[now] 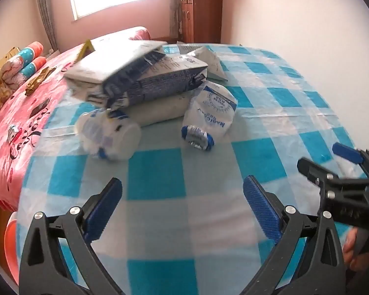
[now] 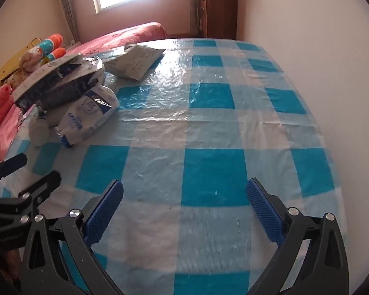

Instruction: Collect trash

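A pile of trash lies on the blue-checked tablecloth (image 1: 160, 172): a dark blue and silver foil bag (image 1: 160, 81), a white wrapper with blue print (image 1: 211, 113), a white plastic jar on its side (image 1: 110, 137) and a grey pouch (image 1: 209, 61). My left gripper (image 1: 182, 209) is open and empty, well short of the pile. My right gripper (image 2: 184, 211) is open and empty over bare cloth; it also shows in the left wrist view (image 1: 332, 162). The pile sits far left in the right wrist view, with the foil bag (image 2: 61, 78) and the white wrapper (image 2: 86, 118).
A bed with a pink blanket (image 1: 17, 132) and stuffed toys (image 1: 19, 66) borders the table on the left. A wooden cabinet (image 1: 199, 12) stands at the back. A white wall (image 2: 319, 61) runs along the table's right side. An orange object (image 1: 11, 241) sits at the lower left.
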A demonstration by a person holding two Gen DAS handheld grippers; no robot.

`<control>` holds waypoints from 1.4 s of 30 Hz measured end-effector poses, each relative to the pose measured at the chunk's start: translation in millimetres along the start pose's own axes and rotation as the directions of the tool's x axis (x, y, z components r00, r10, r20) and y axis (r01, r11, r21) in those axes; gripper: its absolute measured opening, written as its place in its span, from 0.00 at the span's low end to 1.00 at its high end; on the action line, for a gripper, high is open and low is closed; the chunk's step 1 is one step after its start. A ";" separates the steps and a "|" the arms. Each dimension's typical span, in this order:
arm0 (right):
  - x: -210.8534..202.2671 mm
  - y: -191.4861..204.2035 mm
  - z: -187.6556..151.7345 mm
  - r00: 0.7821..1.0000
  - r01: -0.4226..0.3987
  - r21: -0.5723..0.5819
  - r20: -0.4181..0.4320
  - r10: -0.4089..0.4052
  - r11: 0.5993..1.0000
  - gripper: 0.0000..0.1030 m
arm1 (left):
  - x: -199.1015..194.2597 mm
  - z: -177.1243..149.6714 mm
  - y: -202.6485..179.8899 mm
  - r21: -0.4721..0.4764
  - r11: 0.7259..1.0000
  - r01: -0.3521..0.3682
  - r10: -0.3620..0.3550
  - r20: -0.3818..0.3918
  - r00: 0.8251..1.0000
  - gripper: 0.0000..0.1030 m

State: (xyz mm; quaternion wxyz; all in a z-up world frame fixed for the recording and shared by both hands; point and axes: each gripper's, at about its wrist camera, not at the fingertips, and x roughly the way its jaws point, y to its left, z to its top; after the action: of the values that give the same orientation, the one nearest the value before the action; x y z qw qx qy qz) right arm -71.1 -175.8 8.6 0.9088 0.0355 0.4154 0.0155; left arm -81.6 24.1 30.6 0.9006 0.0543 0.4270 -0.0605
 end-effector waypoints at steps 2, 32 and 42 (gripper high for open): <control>-13.4 2.5 -1.2 0.999 0.007 -0.004 0.039 -0.007 1.000 0.96 | -12.6 -4.4 4.7 0.007 1.000 0.005 -0.005 0.022 1.000 0.96; -178.3 62.1 -17.8 0.910 -0.024 -0.057 0.413 0.046 0.998 0.96 | -151.6 -35.5 62.0 -0.048 0.997 -0.052 0.066 0.352 0.934 0.96; -195.9 65.6 -19.9 0.900 -0.050 -0.071 0.430 0.076 0.996 0.96 | -165.2 -39.1 67.3 -0.064 0.997 -0.053 0.074 0.378 0.923 0.96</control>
State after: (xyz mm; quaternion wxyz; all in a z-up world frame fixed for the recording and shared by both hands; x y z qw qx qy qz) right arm -214.2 -120.6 148.3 0.9779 0.0250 0.2017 0.0488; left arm -204.8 106.7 137.2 0.9688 0.0318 0.2442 -0.0295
